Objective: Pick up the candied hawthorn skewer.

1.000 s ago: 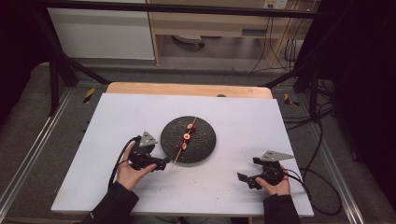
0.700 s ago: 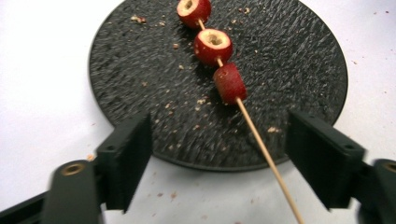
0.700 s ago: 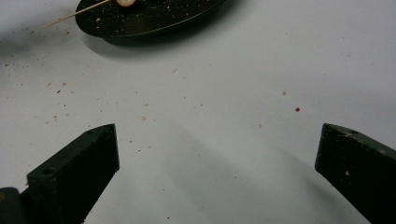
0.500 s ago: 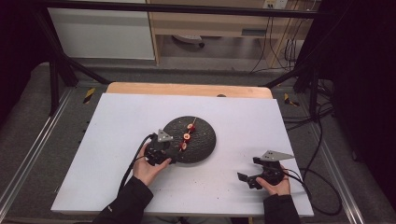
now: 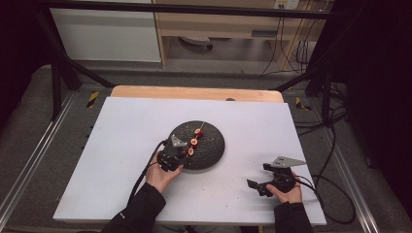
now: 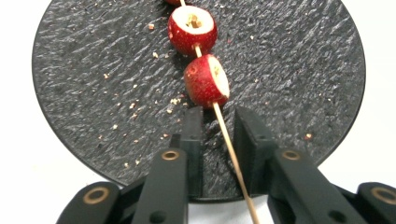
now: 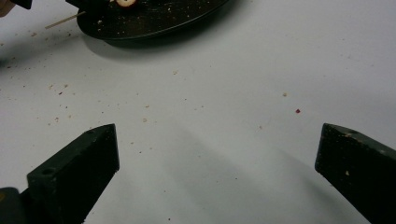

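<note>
Skewered red fruit pieces (image 6: 205, 79) lie on a thin wooden skewer (image 6: 231, 154) that runs across a round, dark, rough-textured plate (image 6: 93, 84). The plate sits near the middle of the white table (image 5: 121, 136). In the left gripper view, two cut pieces show one behind the other, their pale cores facing up, and the bare end of the stick runs back over the plate's near rim. The left gripper (image 6: 217, 123) has its jaws on either side of that bare stick, just behind the nearest fruit piece; they have just been closing, yet a gap shows on each side of the stick, so they do not clamp it. Crumbs dot the plate around the fruit. In the high view, the left hand (image 5: 163, 177) holds this gripper at the plate's near-left edge. The right gripper (image 5: 260, 187) rests well apart near the table's front right, its jaws spread wide over bare, crumb-flecked table, gripping nothing.
</note>
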